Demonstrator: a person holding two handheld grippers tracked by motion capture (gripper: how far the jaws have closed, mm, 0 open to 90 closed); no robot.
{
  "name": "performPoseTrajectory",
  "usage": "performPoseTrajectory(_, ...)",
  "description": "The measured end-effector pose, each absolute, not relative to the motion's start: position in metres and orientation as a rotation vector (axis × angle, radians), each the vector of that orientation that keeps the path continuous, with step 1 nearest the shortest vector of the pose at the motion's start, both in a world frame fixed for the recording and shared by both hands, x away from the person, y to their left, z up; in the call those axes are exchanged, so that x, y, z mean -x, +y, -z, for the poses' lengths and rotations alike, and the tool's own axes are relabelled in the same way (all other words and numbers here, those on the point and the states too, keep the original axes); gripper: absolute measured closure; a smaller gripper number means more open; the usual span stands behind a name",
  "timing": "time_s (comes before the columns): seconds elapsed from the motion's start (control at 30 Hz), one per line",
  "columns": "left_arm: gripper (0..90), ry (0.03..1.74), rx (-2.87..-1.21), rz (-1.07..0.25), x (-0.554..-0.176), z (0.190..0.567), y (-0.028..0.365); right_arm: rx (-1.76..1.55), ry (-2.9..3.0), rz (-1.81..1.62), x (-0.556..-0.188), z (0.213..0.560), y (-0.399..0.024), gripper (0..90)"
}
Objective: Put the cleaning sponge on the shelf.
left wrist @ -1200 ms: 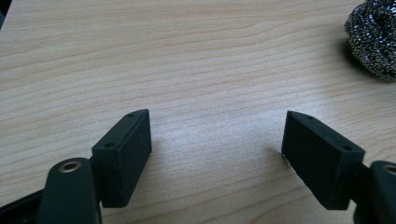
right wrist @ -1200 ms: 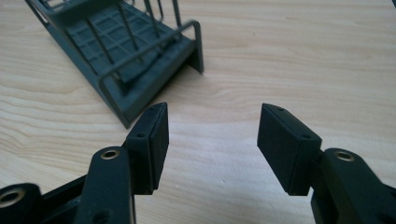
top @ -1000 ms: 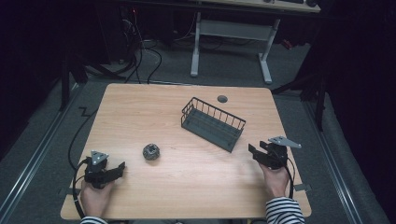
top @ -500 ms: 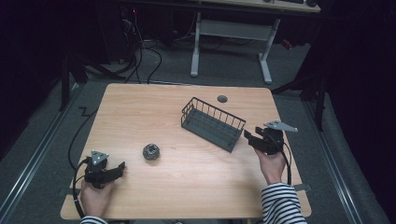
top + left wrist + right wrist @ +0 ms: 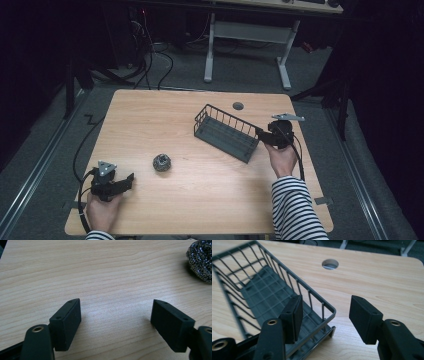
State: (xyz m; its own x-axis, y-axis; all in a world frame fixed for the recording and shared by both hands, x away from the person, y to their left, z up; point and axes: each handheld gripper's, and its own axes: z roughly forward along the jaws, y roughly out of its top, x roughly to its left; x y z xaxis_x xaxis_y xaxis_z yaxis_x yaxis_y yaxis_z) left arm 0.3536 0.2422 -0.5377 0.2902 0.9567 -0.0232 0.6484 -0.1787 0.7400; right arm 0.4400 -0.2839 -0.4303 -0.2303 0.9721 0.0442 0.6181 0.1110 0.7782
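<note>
Straddling the wire basket [image 5: 262, 297] corner, right tool [image 5: 325, 315] blocking its end rim

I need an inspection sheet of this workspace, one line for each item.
Surface: wooden table, with a round hole near its far edge.
Job's things: wire basket, nothing inside; steel scourer lying apart from it.
Clutter: nothing seen.
Grippers: left tool open over bare wood, nothing between its jaws; right tool open at the basket's corner, one jaw inside the rim, one outside, pads not pressing.
Cables: one from each tool; the left cable runs off the table's left edge.
Surroundings: grey floor, white desk frame, loose wires behind.
</note>
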Motion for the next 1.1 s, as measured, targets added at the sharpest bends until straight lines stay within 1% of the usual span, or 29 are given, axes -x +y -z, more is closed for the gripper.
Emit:
performPoseTrajectory(0.2,24.8,1.433,-1.914,-0.606,-0.354,0.538,0.242,-1.578,1.926,-0.919,-0.453,0.441,-0.285,45.3)
performPoseTrajectory(0.4,24.7,1.433,-1.911,-0.605,-0.354,0.538,0.243,-1.579,1.925,-0.898,-0.460,0.449,-0.279,48.5)
performPoseTrajectory(0.57,24.7,1.433,-1.910,-0.604,-0.353,0.538,0.243,-1.575,1.951,-0.866,-0.462,0.452,-0.279,55.6)
performPoseTrajectory(0.7,24.7,1.433,-1.913,-0.605,-0.354,0.538,0.242,-1.572,1.962,-0.855,-0.461,0.453,-0.279,59.0)
performPoseTrajectory(0.87,24.8,1.435,-1.914,-0.612,-0.354,0.538,0.242,-1.518,1.980,-0.842,-0.459,0.453,-0.275,65.7)
performPoseTrajectory(1.1,24.8,1.435,-1.914,-0.612,-0.354,0.538,0.242,-1.527,1.975,-0.864,-0.456,0.454,-0.277,66.5)
